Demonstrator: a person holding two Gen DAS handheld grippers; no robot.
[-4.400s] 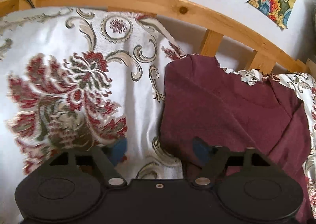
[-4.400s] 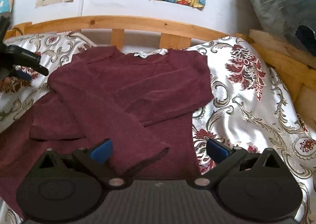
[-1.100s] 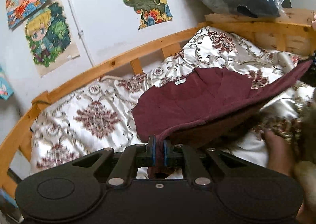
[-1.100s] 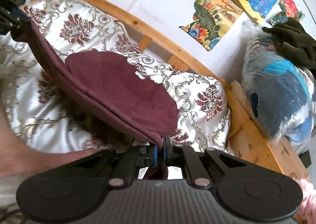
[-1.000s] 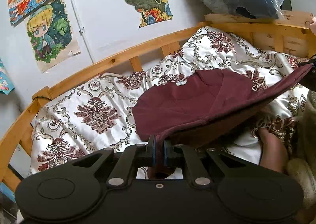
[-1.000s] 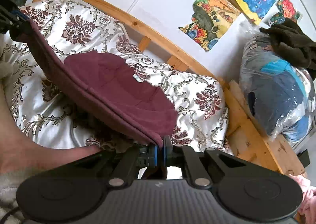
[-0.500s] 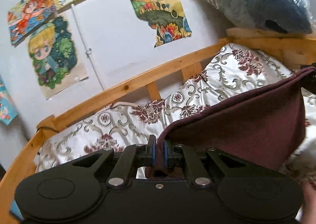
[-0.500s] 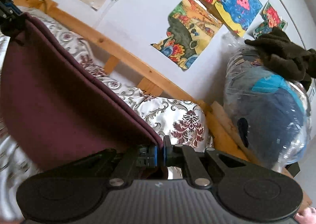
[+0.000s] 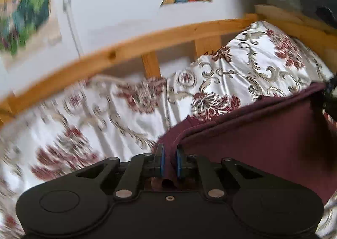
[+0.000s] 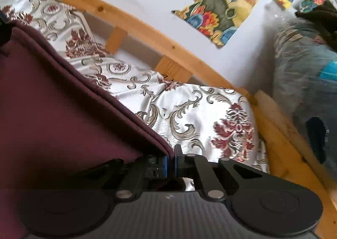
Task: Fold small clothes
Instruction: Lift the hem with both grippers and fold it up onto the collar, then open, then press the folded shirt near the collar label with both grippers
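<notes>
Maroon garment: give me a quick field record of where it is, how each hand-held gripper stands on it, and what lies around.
garment: maroon garment, folded double, stretched between both grippers above the bedspread
left hand-held gripper: jaws have just been opening slightly; cloth between the pads
right hand-held gripper: shut on the garment's folded edge
surface: floral bedspread
behind: wooden bed rail, wall posters
right side: plastic-wrapped bundle
image quality: left wrist view motion-blurred

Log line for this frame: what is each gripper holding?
left gripper: easing open, maroon top between fingers | right gripper: shut on maroon top | garment: stretched between them above patterned bedspread
</notes>
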